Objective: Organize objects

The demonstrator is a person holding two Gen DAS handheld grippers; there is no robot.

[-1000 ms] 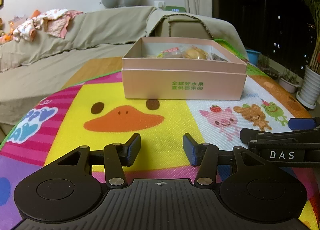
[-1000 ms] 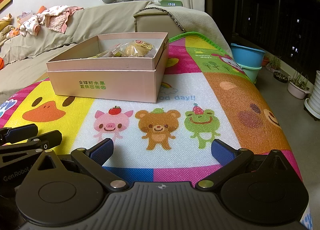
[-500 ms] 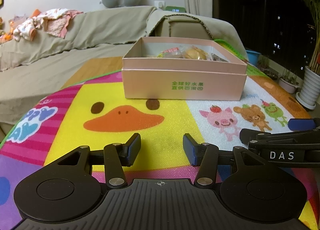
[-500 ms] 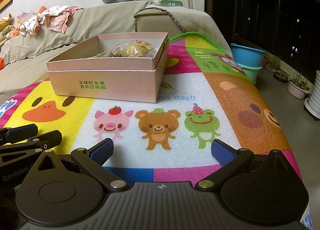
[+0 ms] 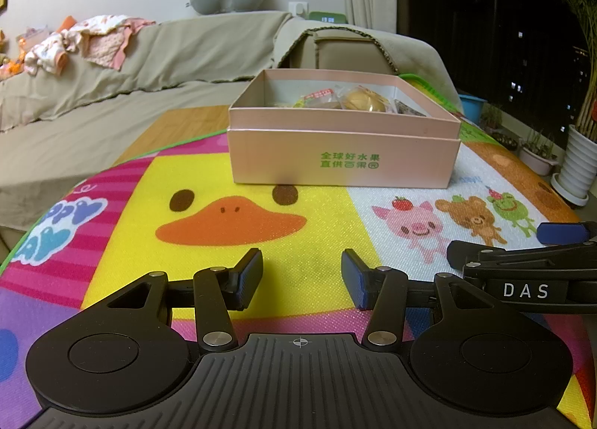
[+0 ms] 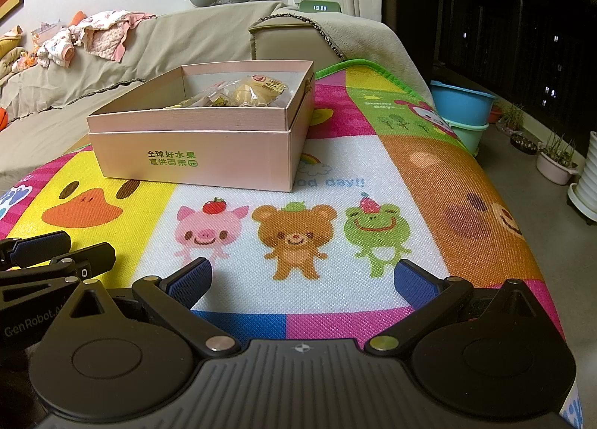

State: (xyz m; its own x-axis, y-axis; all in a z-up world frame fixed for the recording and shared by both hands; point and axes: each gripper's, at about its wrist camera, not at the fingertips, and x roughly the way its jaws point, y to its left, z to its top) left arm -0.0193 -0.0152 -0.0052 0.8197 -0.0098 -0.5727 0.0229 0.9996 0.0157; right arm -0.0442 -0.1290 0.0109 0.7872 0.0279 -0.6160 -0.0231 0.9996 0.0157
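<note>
Your left gripper (image 5: 301,277) has its jaws partly spread, nothing between them; your right gripper (image 6: 302,279) is spread wide, also holding nothing. Both sit low over the cartoon play mat (image 6: 335,182), side by side. Bare mat lies between the fingertips and the pink box (image 5: 341,151), which holds wrapped snacks (image 6: 253,93). Sofa (image 5: 112,67) behind. Green Chinese print on the box; "DAS" and "GenRobot.AI" on the grippers.

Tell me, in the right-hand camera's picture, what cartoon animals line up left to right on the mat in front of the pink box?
Duck face → pig → bear → frog, all printed on the play mat.
</note>
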